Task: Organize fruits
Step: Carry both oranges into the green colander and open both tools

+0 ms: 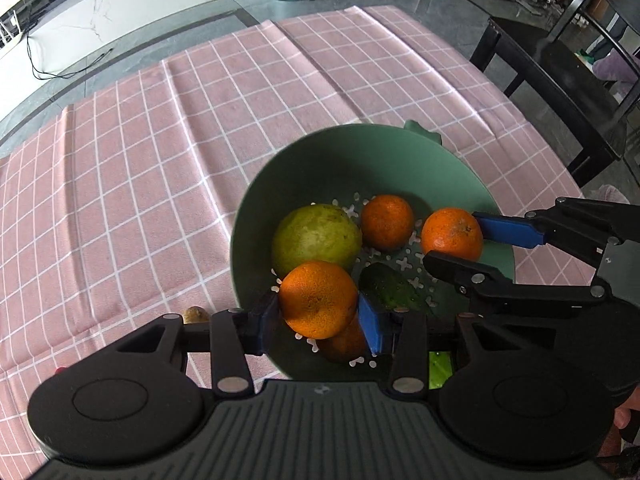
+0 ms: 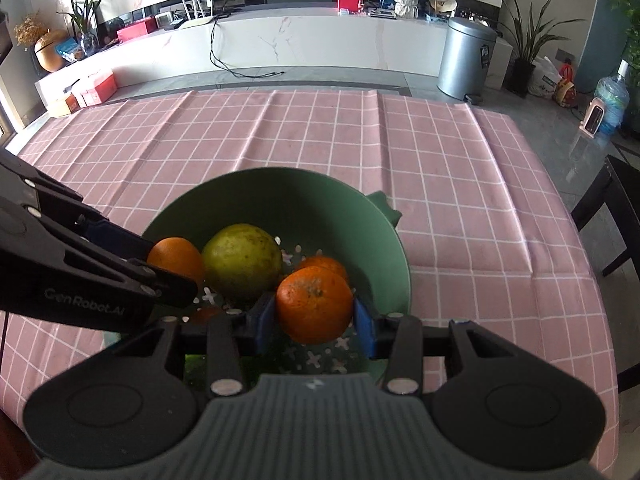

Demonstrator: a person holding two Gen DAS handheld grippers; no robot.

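A round orange mandarin (image 1: 318, 300) is clamped between the blue pads of the left gripper (image 1: 318, 312) above the perforated green plastic colander (image 1: 320, 160). A second mandarin (image 2: 314, 306) is gripped likewise by the right gripper (image 2: 314, 316). A dark green fruit (image 1: 390, 290) at 5 o'clock is partly hidden. The colander rests on the pink checked tabletop (image 2: 460, 184); a steel bin (image 2: 466, 60) stands at 1 o'clock.

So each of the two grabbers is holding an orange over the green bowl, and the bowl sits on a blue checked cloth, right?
Nearly. The cloth is pink with white checks, not blue, as the right wrist view shows. The rest holds: the left gripper and the right gripper each clamp an orange over the green bowl.
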